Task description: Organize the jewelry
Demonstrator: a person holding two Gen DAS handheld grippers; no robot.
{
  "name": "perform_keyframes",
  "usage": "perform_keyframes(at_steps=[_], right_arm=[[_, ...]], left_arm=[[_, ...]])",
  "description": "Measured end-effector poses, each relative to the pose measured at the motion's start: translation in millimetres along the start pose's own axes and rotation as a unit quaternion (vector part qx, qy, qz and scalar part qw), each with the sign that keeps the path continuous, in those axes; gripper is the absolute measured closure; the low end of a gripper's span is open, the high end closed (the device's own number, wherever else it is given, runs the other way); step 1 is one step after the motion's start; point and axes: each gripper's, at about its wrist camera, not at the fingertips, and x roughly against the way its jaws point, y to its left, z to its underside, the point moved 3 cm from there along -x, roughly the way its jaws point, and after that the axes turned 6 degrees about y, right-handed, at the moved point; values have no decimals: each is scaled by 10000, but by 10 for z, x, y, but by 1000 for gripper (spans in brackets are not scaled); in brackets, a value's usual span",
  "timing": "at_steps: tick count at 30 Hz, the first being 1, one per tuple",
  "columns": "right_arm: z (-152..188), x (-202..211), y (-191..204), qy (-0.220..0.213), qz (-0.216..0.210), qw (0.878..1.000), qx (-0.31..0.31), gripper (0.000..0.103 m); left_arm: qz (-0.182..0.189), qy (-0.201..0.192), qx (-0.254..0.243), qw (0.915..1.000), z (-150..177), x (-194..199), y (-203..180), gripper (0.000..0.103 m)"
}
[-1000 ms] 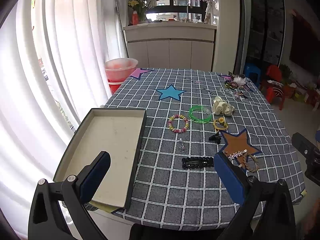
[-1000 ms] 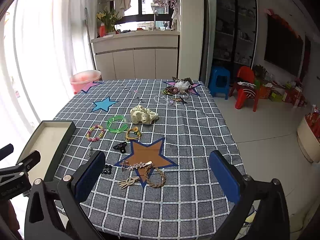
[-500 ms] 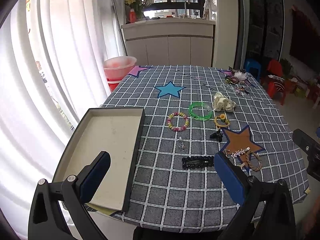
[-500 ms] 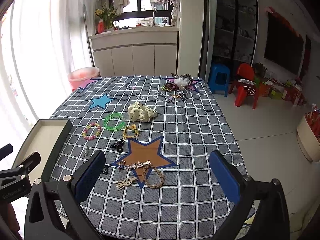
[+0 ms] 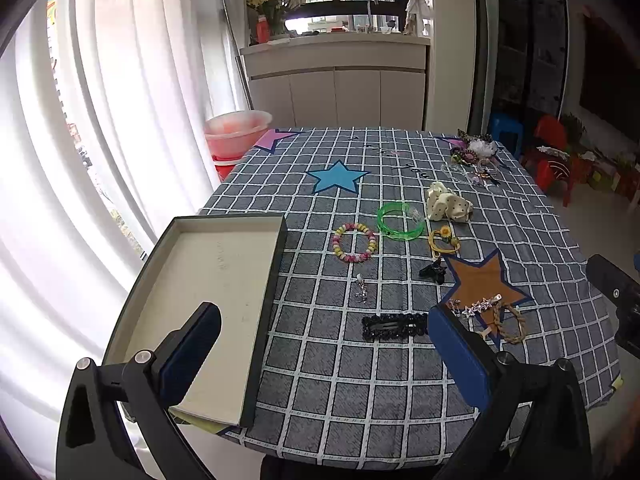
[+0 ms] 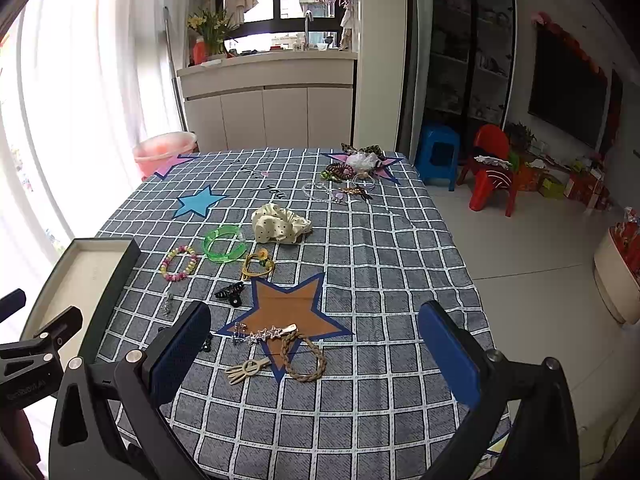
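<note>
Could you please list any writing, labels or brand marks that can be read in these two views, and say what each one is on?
"you": dark cursive writing on the checked tablecloth, far half; the word before it is too faint to read.
Embossed mark inside the tray: too faint to read.
Pale lettering on the left gripper's body, seen from the right wrist: too blurred to read.

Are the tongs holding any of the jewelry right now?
No. Both the left tongs and the right tongs are wide open with nothing between them. The jewelry lies on the table.
</note>
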Motion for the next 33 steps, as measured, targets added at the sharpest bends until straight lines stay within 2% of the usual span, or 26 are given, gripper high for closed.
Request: perform_keyframes(at_steps=[33], right_arm=[[-32, -32, -45, 15, -6, 10000, -38, 0]], left_arm=[[-33, 31, -24, 10000, 0, -38, -24, 0]])
